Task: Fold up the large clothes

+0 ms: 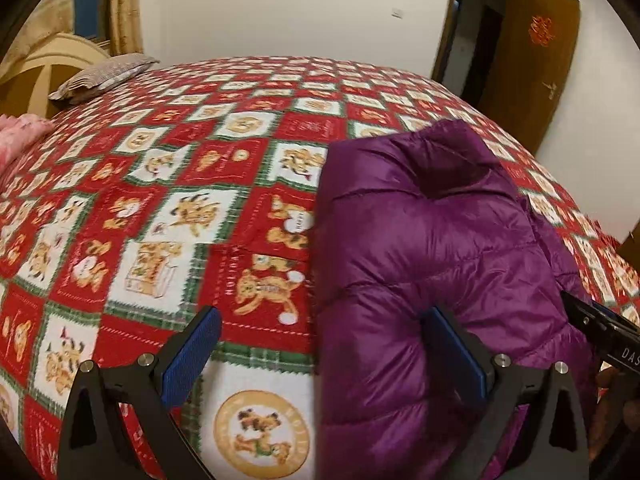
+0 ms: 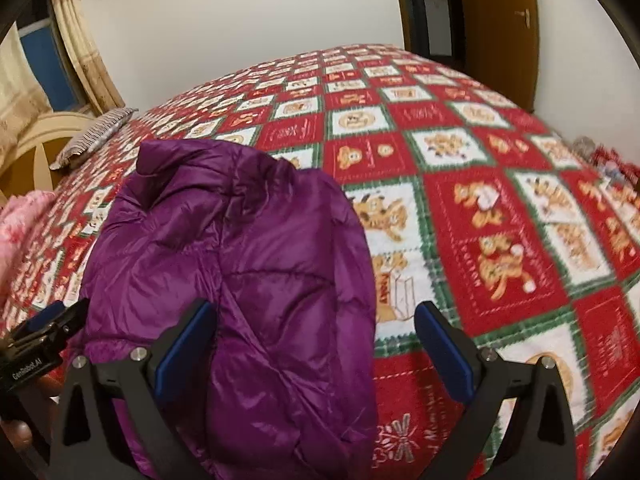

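Left gripper: black frame with blue pads (image 1: 320,354), jaws wide apart and clamped on nothing; its right pad sits against the near left edge of the jacket, its left pad over bare quilt.
Right gripper: same build (image 2: 314,346), jaws spread wide with nothing pinched; the jacket's near right part lies between them, seemingly untouched, though blur makes contact hard to rule out.
Jacket: shiny purple quilted puffer jacket (image 1: 432,248), already doubled into a narrow bundle lying flat on the red, white and green teddy-bear patchwork quilt (image 1: 168,208).
Long axis: runs away from both grippers, from the near hem toward the collar end at the far side.
Bearing from left gripper: jacket lies to its right and ahead.
Bearing from right gripper: jacket lies to its left and ahead.
Nearer hand: about equal; each flanks one near corner of the jacket.
Next move, judged: both close on the near hem and carry it toward the collar.
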`<control>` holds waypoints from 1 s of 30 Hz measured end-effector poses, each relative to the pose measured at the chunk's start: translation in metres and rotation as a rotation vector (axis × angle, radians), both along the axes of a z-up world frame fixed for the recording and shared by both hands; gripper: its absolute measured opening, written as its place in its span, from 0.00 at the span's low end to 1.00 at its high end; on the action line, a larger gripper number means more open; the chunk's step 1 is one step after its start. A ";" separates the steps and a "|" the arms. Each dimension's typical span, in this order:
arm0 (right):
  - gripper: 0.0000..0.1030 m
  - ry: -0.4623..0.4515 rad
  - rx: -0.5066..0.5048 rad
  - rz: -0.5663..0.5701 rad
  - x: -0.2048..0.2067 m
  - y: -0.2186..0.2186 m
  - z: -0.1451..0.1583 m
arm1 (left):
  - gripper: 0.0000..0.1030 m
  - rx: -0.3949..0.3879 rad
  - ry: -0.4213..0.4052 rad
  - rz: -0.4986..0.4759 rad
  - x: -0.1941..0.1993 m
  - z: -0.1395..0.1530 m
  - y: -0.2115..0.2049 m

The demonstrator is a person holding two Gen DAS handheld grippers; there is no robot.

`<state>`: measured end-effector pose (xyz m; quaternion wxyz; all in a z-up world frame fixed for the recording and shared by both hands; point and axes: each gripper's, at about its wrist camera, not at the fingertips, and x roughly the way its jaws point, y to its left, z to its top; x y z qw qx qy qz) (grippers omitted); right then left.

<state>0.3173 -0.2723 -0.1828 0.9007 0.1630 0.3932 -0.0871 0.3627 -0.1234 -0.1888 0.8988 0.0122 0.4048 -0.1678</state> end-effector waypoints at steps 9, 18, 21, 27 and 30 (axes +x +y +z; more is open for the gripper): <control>0.74 -0.027 0.200 0.060 0.003 0.003 -0.024 | 0.98 0.017 -0.016 -0.084 -0.002 -0.002 -0.016; 0.35 -0.078 0.253 0.114 -0.004 0.006 -0.016 | 0.34 0.072 -0.120 -0.179 -0.034 0.013 -0.039; 0.29 -0.099 0.232 0.117 -0.011 0.012 -0.006 | 0.27 0.076 -0.141 -0.165 -0.043 0.025 -0.033; 0.25 -0.144 0.214 0.163 -0.014 0.027 0.019 | 0.23 0.092 -0.241 -0.136 -0.062 0.060 -0.011; 0.25 -0.176 0.218 0.200 -0.012 0.039 0.036 | 0.23 0.091 -0.287 -0.105 -0.067 0.082 0.008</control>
